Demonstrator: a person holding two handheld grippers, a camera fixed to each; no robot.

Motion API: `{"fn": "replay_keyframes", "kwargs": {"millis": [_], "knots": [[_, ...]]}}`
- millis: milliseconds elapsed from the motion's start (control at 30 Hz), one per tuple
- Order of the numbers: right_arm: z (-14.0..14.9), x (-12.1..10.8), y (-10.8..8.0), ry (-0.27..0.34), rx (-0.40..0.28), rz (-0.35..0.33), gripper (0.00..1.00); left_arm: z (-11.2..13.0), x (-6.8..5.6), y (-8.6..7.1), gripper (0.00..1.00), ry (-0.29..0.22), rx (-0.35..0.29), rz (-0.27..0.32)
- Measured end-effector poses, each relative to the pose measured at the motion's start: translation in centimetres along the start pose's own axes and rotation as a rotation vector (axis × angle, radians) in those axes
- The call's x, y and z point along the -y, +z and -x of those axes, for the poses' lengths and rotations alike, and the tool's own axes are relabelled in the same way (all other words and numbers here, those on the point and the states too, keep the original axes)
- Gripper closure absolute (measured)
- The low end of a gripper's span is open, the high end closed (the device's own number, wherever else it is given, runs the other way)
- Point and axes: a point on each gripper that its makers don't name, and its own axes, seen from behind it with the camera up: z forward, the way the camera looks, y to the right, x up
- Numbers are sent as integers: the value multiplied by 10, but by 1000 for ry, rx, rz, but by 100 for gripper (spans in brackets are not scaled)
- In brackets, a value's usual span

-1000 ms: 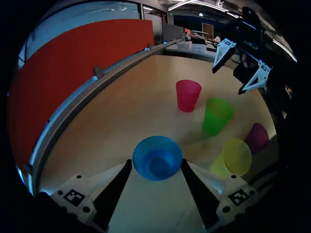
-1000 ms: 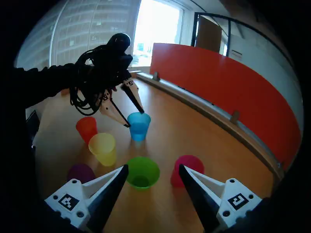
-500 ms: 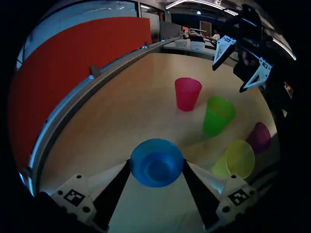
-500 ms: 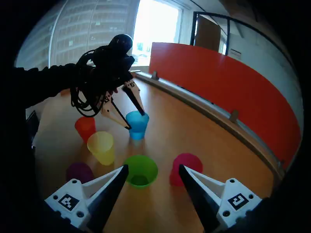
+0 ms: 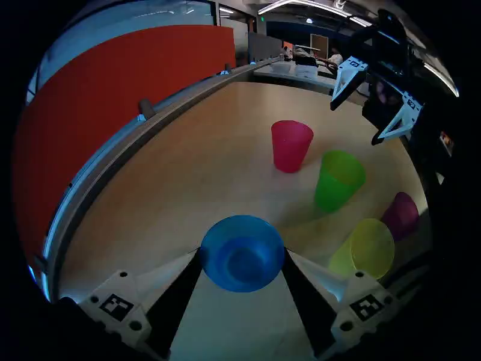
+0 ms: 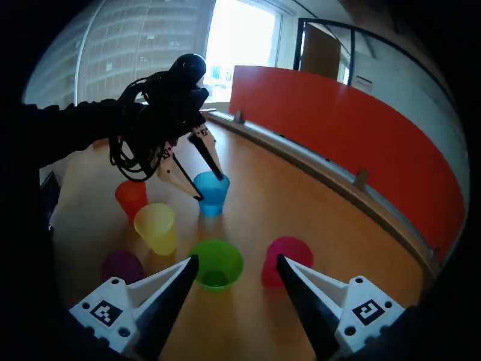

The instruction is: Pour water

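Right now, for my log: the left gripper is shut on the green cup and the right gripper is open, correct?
No: the left gripper view shows the left gripper shut on the blue cup, not the green cup; the right gripper is open.

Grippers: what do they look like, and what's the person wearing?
Right gripper and left gripper each have two white, wedge-shaped fingers with black inner faces and square black-and-white markers. Looped black cables hang on the left one's black body; the sleeve is dark.

Six cups in total — one per colour. Blue cup, pink cup, green cup, yellow cup, purple cup, orange cup.
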Motion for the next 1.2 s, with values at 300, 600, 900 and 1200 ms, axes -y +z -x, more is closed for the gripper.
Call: {"fn": "replay_keyframes", "kwargs": {"millis": [300,600,900,1200], "knots": [[1,1,1,6,0,-1,0,0,0,-1,11,-15,-12,1],[3,1,0,13,0,0,0,-2,-4,-2,11,-19,-26,14],[3,4,1,18,0,-5,0,-10,1,-8,11,-19,-46,2],[5,11,7,21,8,-21,0,-15,5,-17,11,-13,-62,-18]]}}
